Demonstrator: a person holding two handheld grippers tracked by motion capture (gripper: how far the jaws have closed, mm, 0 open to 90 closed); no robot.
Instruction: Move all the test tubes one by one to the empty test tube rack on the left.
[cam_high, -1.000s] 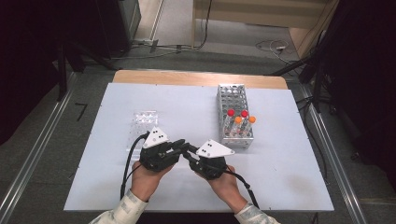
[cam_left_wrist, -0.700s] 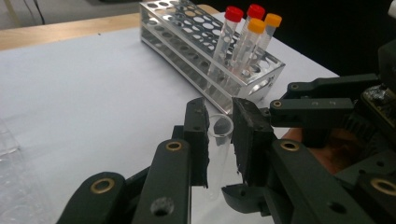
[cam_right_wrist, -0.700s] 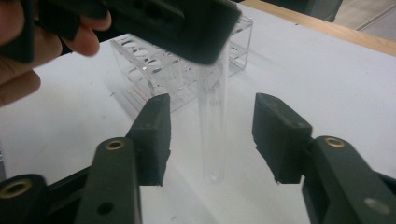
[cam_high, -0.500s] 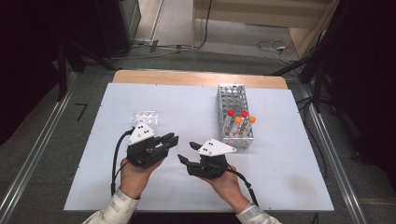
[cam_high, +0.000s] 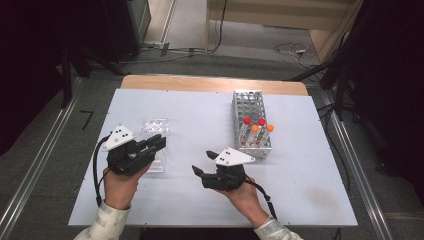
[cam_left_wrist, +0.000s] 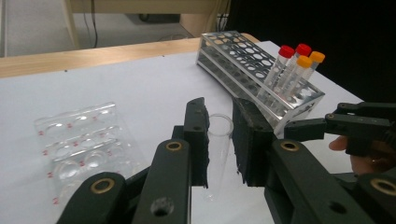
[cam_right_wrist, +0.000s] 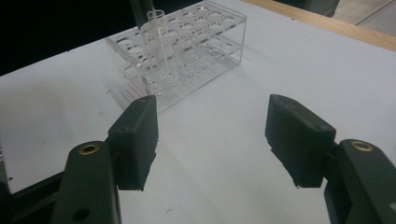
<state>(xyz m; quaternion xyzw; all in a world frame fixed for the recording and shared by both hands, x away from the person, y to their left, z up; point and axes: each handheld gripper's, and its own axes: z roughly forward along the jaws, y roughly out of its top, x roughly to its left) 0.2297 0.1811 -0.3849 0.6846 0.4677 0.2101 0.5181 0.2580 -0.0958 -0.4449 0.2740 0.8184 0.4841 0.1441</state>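
My left gripper (cam_high: 159, 142) (cam_left_wrist: 220, 109) is shut on a clear uncapped tube (cam_left_wrist: 217, 154), which it holds upright just right of a clear plastic rack (cam_high: 155, 127) (cam_left_wrist: 79, 140). In the right gripper view the same tube (cam_right_wrist: 159, 42) shows in front of that clear rack (cam_right_wrist: 201, 42). My right gripper (cam_high: 202, 162) (cam_right_wrist: 212, 116) stands open near the table's middle, pointing left, with nothing between its jaws. A metal tube rack (cam_high: 248, 102) (cam_left_wrist: 243, 60) at the right holds several capped tubes (cam_high: 255, 127) (cam_left_wrist: 294, 65), red and orange.
The white table top (cam_high: 310, 175) has a wooden strip (cam_high: 215, 83) along its far edge. Metal rails run along the floor on both sides. A gap of bare table separates the two grippers.
The two grippers were tip to tip at the table's middle. The left one has drawn back to the left, toward the clear rack, with the tube. The right one has stayed put.
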